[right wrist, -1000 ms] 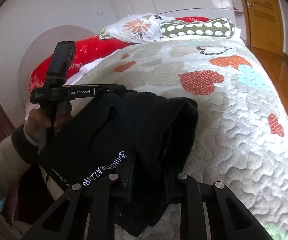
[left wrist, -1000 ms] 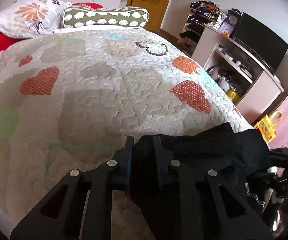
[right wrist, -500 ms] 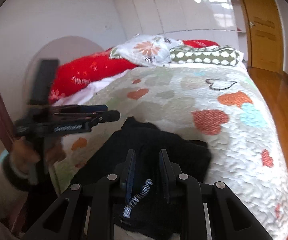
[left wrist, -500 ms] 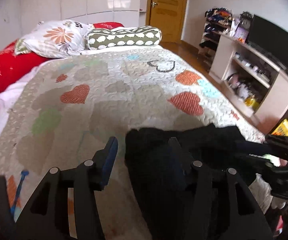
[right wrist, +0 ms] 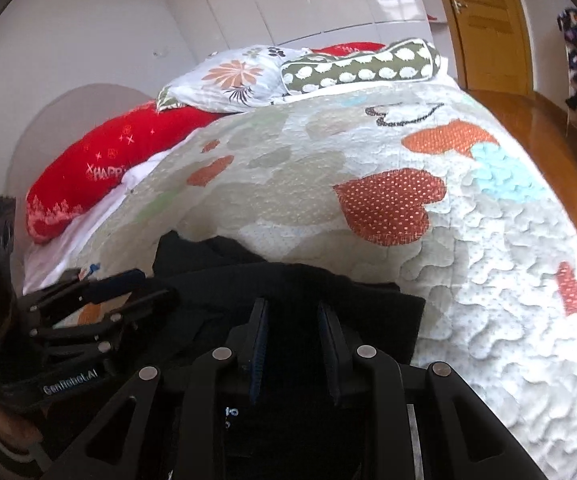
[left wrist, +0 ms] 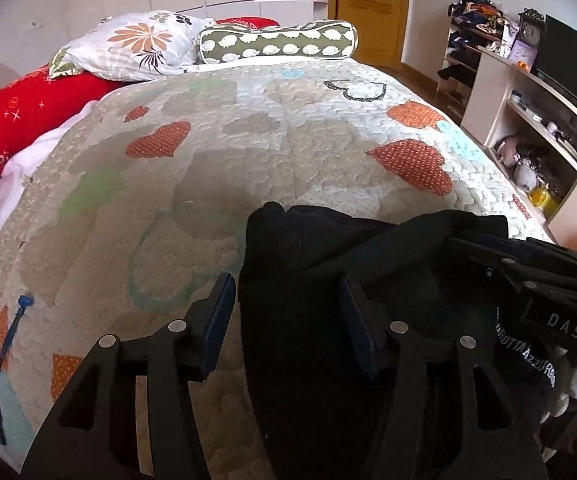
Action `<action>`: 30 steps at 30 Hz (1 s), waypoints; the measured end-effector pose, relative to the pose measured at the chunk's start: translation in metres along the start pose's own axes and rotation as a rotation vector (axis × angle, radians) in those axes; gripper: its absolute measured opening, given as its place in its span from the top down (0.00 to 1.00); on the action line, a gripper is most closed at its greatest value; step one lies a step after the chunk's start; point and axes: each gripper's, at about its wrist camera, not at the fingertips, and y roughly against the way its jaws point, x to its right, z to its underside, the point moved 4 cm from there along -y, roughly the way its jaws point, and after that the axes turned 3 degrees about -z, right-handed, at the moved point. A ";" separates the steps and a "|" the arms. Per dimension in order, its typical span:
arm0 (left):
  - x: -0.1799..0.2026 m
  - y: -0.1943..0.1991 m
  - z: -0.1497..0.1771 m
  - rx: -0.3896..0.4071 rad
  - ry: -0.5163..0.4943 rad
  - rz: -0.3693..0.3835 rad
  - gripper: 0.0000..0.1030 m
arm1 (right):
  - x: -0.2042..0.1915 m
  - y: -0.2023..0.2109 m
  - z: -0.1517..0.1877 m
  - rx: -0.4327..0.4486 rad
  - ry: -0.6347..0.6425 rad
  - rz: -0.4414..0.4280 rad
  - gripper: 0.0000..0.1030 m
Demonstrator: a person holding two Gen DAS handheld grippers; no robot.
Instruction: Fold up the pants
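The black pants [left wrist: 308,248] lie bunched on the near end of the quilted bed [left wrist: 248,160]. My left gripper [left wrist: 286,316] is open. The left edge of the pants sits between its wide jaws, with the left pad clear of the cloth. From the right, my right gripper [left wrist: 528,272] reaches into the same bundle. In the right wrist view the pants [right wrist: 368,300] spread across the quilt [right wrist: 328,184], and my right gripper [right wrist: 293,340] is shut on a fold of the black cloth. At the lower left, a hand holds my left gripper [right wrist: 128,292].
A floral pillow [left wrist: 136,40], a green bolster [left wrist: 280,40] and a red cushion [left wrist: 20,120] lie at the bed's head. A shelf unit with a TV [left wrist: 536,100] stands to the right, across a strip of wooden floor [right wrist: 548,120]. A blue-tipped stick [left wrist: 20,312] lies near the left edge.
My left gripper has opened and let go of the pants, then drawn back a little. The pants have come down onto the quilt. My right gripper stays shut on them.
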 end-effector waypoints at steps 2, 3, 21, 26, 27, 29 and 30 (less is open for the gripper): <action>-0.001 0.002 0.000 0.000 0.004 0.000 0.47 | -0.001 0.002 0.000 -0.002 0.000 -0.006 0.78; -0.002 0.003 0.001 -0.001 0.008 -0.001 0.47 | -0.001 0.005 0.000 0.001 -0.003 -0.010 0.78; 0.007 0.052 0.034 -0.008 0.049 -0.004 0.47 | -0.045 0.077 0.046 0.008 0.123 0.023 0.68; 0.011 0.047 0.047 0.005 0.085 -0.023 0.46 | -0.033 0.064 0.068 -0.014 0.110 0.027 0.68; 0.012 0.046 0.048 0.006 0.082 -0.029 0.46 | -0.032 0.062 0.069 -0.012 0.115 0.030 0.67; 0.014 0.045 0.047 0.007 0.073 -0.043 0.46 | -0.033 0.060 0.070 -0.010 0.123 0.036 0.67; 0.014 0.045 0.047 0.005 0.073 -0.044 0.46 | -0.034 0.060 0.070 -0.014 0.133 0.040 0.67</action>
